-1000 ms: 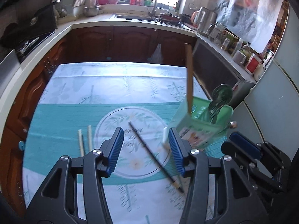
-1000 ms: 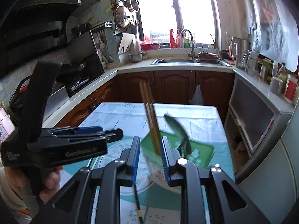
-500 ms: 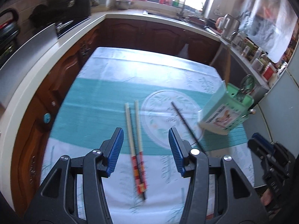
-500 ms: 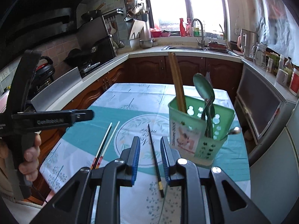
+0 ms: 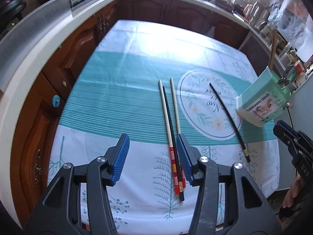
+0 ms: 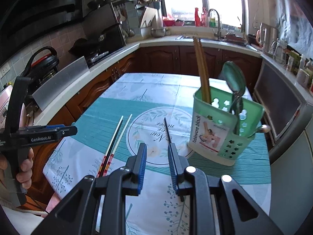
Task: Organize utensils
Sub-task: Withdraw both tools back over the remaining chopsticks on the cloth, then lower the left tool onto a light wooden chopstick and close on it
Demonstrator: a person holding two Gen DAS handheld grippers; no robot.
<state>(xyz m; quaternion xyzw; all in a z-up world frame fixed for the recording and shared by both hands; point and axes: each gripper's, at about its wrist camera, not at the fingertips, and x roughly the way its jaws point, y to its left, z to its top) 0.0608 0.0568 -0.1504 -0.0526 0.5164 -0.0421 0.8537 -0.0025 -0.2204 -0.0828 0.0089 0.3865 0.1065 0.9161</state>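
Three chopsticks (image 5: 171, 121), two cream with red ends and one dark, lie side by side on the tablecloth (image 5: 121, 101); they also show in the right wrist view (image 6: 115, 139). A single black chopstick (image 5: 228, 117) lies to their right, also in the right wrist view (image 6: 167, 130). A green utensil holder (image 6: 221, 131) holds wooden chopsticks (image 6: 201, 72) and spoons (image 6: 235, 82); it also shows in the left wrist view (image 5: 262, 105). My left gripper (image 5: 152, 148) is open and empty, above the red ends of the three chopsticks. My right gripper (image 6: 156, 156) is open and empty, above the black chopstick.
The table stands in a kitchen with wooden cabinets (image 5: 64, 58) on the left and far sides. A sink and tap (image 6: 215, 23) sit at the back. A stove and pans (image 6: 101, 41) are on the left counter. Jars and a kettle (image 6: 270, 35) line the right counter.
My left gripper has swung left from the holder to above the three chopsticks. My right gripper has let go of the wooden chopsticks, now standing in the holder, and has drawn back.
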